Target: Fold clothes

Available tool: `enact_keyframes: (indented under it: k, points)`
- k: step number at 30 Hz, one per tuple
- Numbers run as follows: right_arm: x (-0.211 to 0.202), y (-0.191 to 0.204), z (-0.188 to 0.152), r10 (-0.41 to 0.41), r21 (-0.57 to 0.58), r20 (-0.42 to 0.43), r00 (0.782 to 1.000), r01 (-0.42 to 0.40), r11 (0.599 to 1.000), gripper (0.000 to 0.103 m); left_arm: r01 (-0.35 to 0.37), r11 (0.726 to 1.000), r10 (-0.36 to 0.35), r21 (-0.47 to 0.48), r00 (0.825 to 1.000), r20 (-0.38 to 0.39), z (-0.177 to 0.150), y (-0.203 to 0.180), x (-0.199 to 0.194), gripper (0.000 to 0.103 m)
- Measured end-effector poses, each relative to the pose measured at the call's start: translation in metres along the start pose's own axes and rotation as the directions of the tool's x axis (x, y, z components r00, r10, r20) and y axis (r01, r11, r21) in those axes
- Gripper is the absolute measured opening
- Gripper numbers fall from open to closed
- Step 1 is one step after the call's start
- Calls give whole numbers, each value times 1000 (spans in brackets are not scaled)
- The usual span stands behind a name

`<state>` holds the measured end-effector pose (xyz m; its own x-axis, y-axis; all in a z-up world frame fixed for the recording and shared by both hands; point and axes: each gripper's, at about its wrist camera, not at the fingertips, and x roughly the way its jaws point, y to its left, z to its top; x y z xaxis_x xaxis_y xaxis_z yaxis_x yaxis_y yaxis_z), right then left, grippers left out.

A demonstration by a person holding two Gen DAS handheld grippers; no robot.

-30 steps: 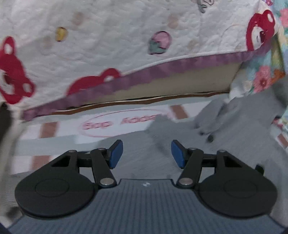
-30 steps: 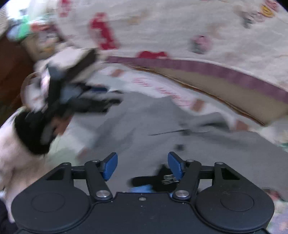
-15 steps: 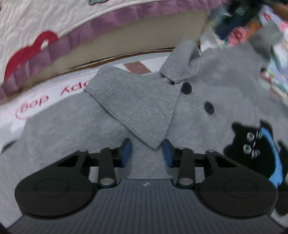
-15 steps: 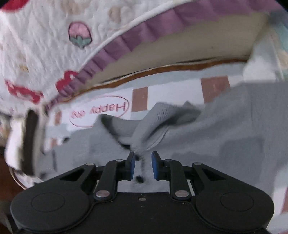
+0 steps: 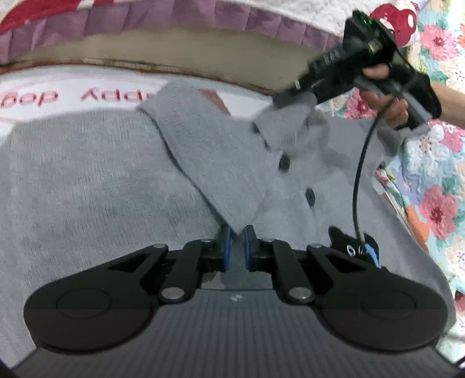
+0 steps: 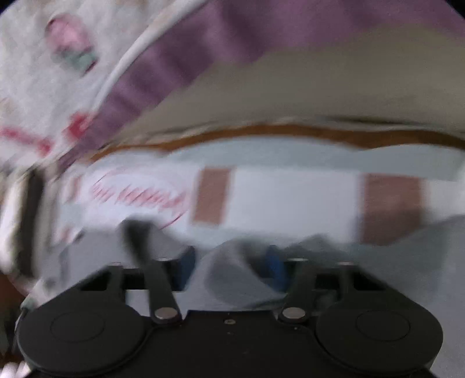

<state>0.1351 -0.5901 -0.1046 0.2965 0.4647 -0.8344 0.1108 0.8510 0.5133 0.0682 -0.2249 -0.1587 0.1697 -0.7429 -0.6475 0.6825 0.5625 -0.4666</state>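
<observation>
A grey knit cardigan (image 5: 87,180) lies spread on the mat, with dark buttons (image 5: 284,162) and a black cat patch (image 5: 353,247). My left gripper (image 5: 237,250) is shut on the pointed tip of its left collar flap (image 5: 209,162). A hand (image 5: 383,99) holds my right gripper (image 5: 290,99) at the other collar flap, and its cable (image 5: 357,180) hangs over the cardigan. In the blurred right wrist view my right gripper (image 6: 229,264) stands open, and a hump of grey fabric (image 6: 229,282) sits between its blue pads (image 6: 187,263).
The cardigan rests on a white mat with pink lettering (image 5: 58,96) and brown squares (image 6: 212,197). Behind it rises a bed edge under a white quilt with a purple border (image 5: 174,17). A floral quilt (image 5: 436,203) lies along the right.
My left gripper has narrowed from open to shut on the collar tip. My right gripper, nearly shut half a second ago, has opened wide and is moving, so its view is blurred.
</observation>
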Motion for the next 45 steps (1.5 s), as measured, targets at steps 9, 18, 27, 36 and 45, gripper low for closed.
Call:
enact_keyframes:
  k: [9, 18, 27, 36, 45]
  points:
    - [-12, 42, -71, 50, -421, -185, 982, -125, 898, 11, -25, 997, 8, 74, 975, 223, 27, -53, -14, 19]
    - [13, 59, -142, -181, -690, -111, 977, 55, 722, 26, -93, 991, 79, 99, 988, 135, -8, -63, 14, 26]
    - [-32, 45, -100, -25, -399, -92, 995, -13, 917, 47, -195, 978, 182, 78, 972, 152, 4, -38, -5, 40]
    - [-57, 0, -13, -203, -78, 95, 974, 211, 974, 55, -229, 973, 230, -21, 963, 142, 66, 17, -16, 50]
    - [11, 9, -21, -367, -182, 10, 930, 363, 914, 61, -99, 993, 96, -69, 994, -48, 122, 46, 41, 53]
